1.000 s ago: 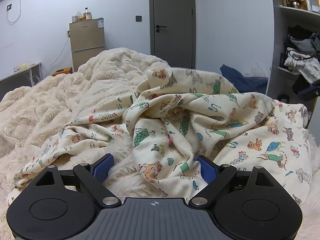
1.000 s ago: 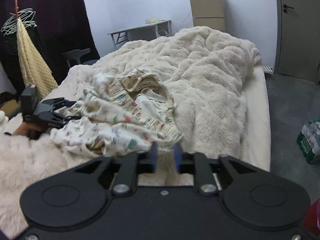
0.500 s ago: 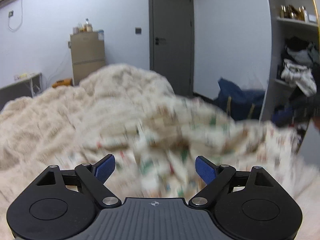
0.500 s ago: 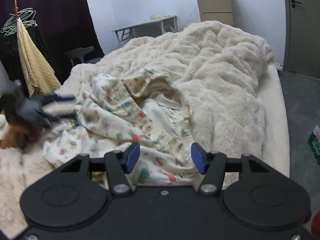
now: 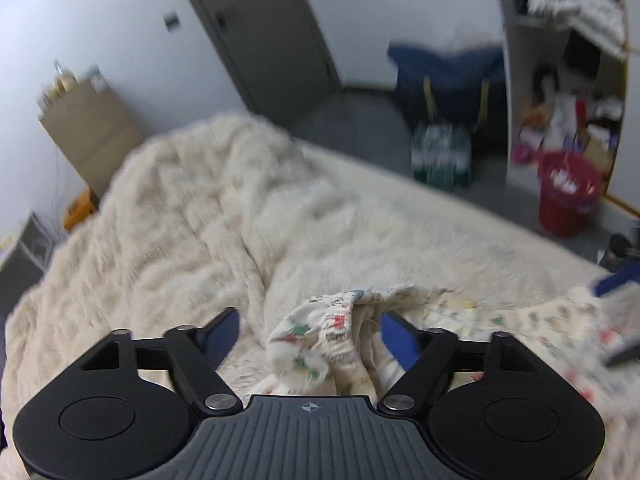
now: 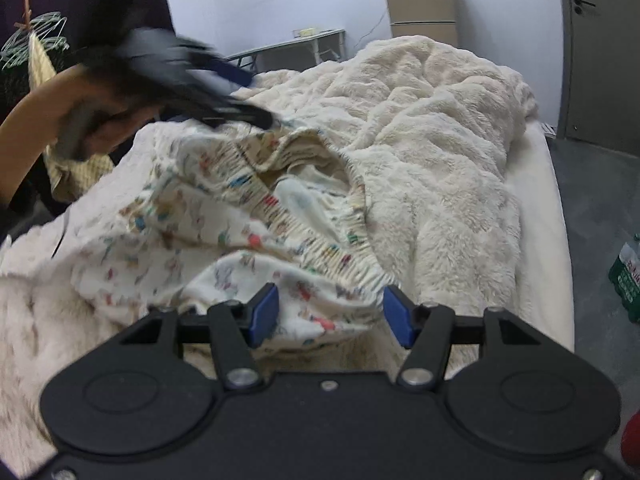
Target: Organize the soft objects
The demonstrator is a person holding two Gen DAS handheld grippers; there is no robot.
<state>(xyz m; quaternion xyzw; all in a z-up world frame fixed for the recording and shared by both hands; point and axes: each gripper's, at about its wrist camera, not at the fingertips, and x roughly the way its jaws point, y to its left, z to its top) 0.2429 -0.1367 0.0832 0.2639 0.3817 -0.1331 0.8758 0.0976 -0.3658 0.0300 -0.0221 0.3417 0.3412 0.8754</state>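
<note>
Cream cartoon-print garment with a ribbed elastic waistband point(image 6: 256, 216) lies crumpled on the fluffy cream plush blanket point(image 6: 432, 128) covering the bed, centre of the right wrist view. Waistband opening faces up, mid-frame.

Right gripper point(image 6: 331, 314): blue-padded fingers spread apart, lower centre of frame. A fold of the printed fabric sits between the pads; whether it touches them can't be told. Nothing clamped.

Left gripper point(image 5: 310, 334): jaws wide apart, lower centre of the left wrist view. A bunched, raised end of the same garment point(image 5: 332, 336) sits in the gap, closer to the right-hand pad, not pinched. View is motion-blurred.

In the right wrist view the left gripper shows as a dark blur, upper left, held by a hand point(image 6: 100, 128), over the garment's far edge.

Background: grey door point(image 5: 260, 32), red bucket point(image 5: 568, 196) right side, brown cabinet point(image 6: 420, 4) upper centre.
</note>
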